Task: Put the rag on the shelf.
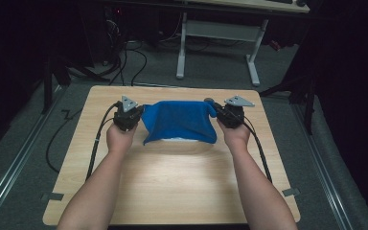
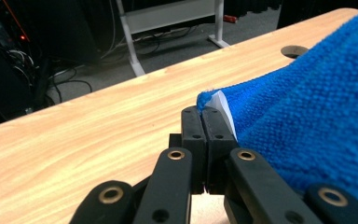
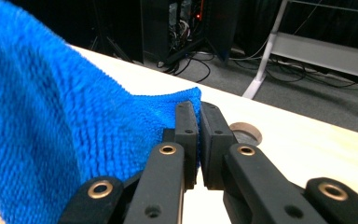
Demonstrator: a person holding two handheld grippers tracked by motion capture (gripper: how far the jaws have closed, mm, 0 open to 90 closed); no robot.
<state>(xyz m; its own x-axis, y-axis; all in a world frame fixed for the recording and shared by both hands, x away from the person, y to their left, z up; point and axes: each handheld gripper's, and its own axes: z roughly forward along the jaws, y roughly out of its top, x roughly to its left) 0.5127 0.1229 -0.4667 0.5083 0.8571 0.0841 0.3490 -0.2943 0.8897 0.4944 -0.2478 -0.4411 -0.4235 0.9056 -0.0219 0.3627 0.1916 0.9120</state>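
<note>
Two bare forearms are coming in from the bottom of the high view, each hand carrying a hand-held gripper toward the middle of the frame. Left of centre, the left hand-held gripper (image 1: 133,116) is pinching one upper corner of a blue towel (image 1: 179,120); right of centre, the right hand-held gripper (image 1: 223,115) is pinching the other. Between them the cloth is hanging as a spread sheet, its lower edge reaching down to the wooden bench (image 1: 172,191) (whether it is resting there cannot be told).

Looking along the left hand-held gripper (image 2: 204,112), its black jaws are pressing together on the towel's (image 2: 317,126) corner, where a small white tag (image 2: 223,109) is poking out at mid-frame. Along the right hand-held gripper (image 3: 196,109), the jaws are standing almost closed, clamping the blue towel (image 3: 51,121) that is filling the left half of that frame. A round hole (image 3: 244,130) in the bench is showing just behind them.
</note>
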